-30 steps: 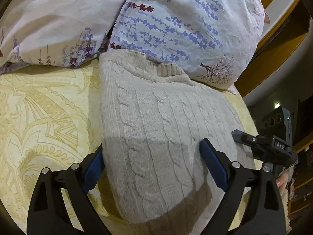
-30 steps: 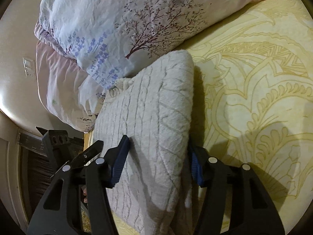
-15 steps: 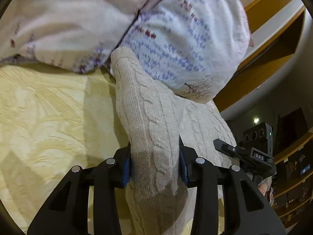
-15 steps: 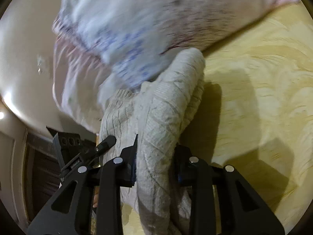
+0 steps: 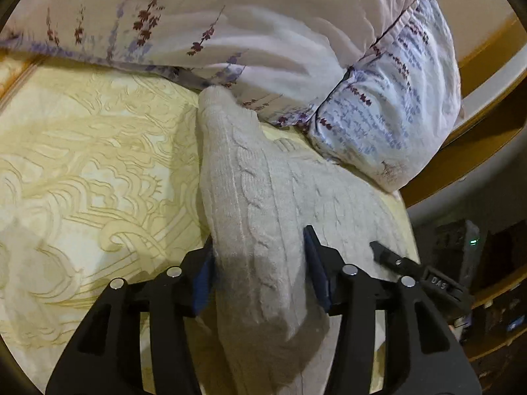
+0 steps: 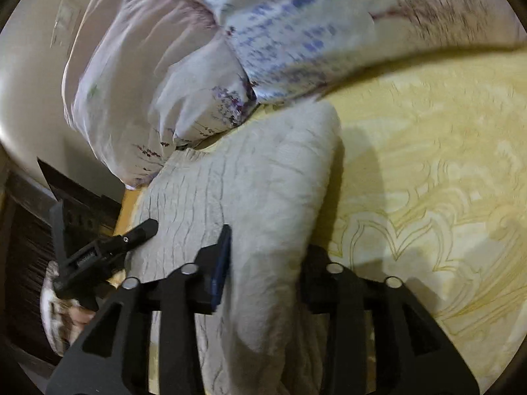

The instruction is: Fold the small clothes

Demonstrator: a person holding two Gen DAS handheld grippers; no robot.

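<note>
A cream cable-knit sweater point(image 5: 263, 197) lies folded on the yellow patterned bedspread point(image 5: 82, 164), its far end against the floral pillows. My left gripper point(image 5: 260, 270) is shut on a bunched fold of the sweater, the knit pinched between its blue pads. In the right wrist view the same sweater point(image 6: 263, 191) rises in a ridge, and my right gripper point(image 6: 266, 263) is shut on that ridge. Each view shows the other gripper's tip at the sweater's outer side, on the right in the left wrist view point(image 5: 388, 256) and on the left in the right wrist view point(image 6: 131, 233).
Two floral pillows point(image 5: 378, 82) crowd the bed's head, also seen in the right wrist view point(image 6: 280, 33). A wooden bed frame point(image 5: 461, 151) and dark furniture point(image 5: 461, 247) lie beyond the bed edge. Bare bedspread point(image 6: 428, 181) spreads to the right.
One second ago both grippers were open astride the flat sweater. They have shut on it, bunched it into a ridge, and the views have shifted along the pillows.
</note>
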